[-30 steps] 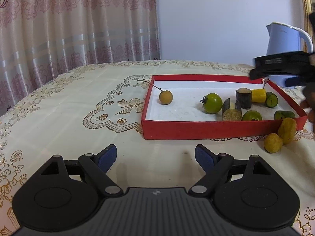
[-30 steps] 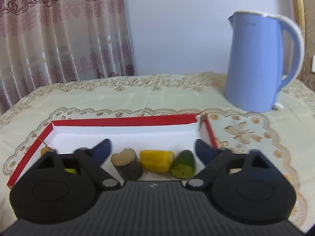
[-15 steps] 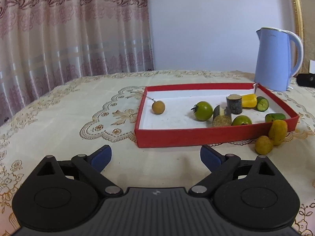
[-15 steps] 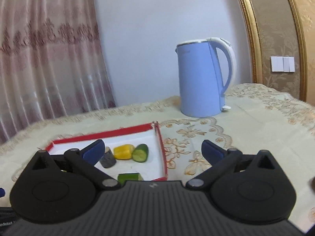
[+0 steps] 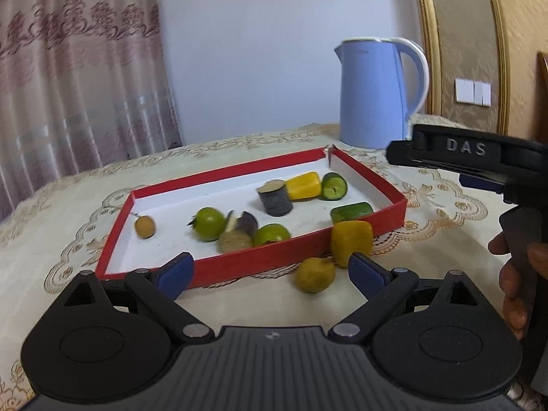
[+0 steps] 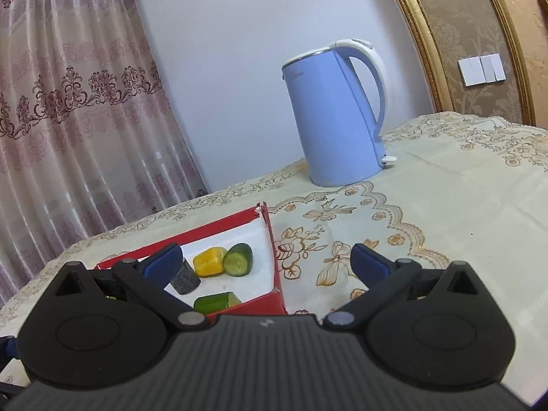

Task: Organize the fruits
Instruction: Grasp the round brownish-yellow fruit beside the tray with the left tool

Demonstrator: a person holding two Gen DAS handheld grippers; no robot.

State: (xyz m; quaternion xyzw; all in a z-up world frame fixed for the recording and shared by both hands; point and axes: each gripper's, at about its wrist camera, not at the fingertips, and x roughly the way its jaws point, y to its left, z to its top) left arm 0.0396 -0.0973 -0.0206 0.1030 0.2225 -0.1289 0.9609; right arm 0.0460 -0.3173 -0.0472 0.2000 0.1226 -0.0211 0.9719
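The left gripper [image 5: 270, 272] hangs low over the near edge of the table, jaws spread wide with nothing between them. Just ahead of it, on the embroidered tablecloth [image 5: 51, 226] outside the tray, lie the two pieces not yet put away: a round yellow fruit [image 5: 315, 274] nearest, and a blocky yellow piece [image 5: 351, 241] touching the red tray [image 5: 239, 263] at its near wall, toward the near right corner.

The step in hand looks like picking up the round yellow fruit. To do it well, centre the open jaws on the fruit so both blue pads meet its widest part, close gently because it may roll, then lift clear of the wall before crossing into the tray.

Inside the tray sit a small brown fruit [image 5: 144, 226] by the left wall, two green tomatoes [image 5: 209, 223], dark cylindrical pieces [image 5: 275, 198], a yellow chunk [image 5: 304, 185] and cucumber pieces [image 5: 334, 186] toward the far right corner.

The right gripper [image 6: 265, 262] hovers over the tray's right wall, also spread wide and empty. A blue kettle [image 6: 334, 116] stands beyond the tray's far right corner.
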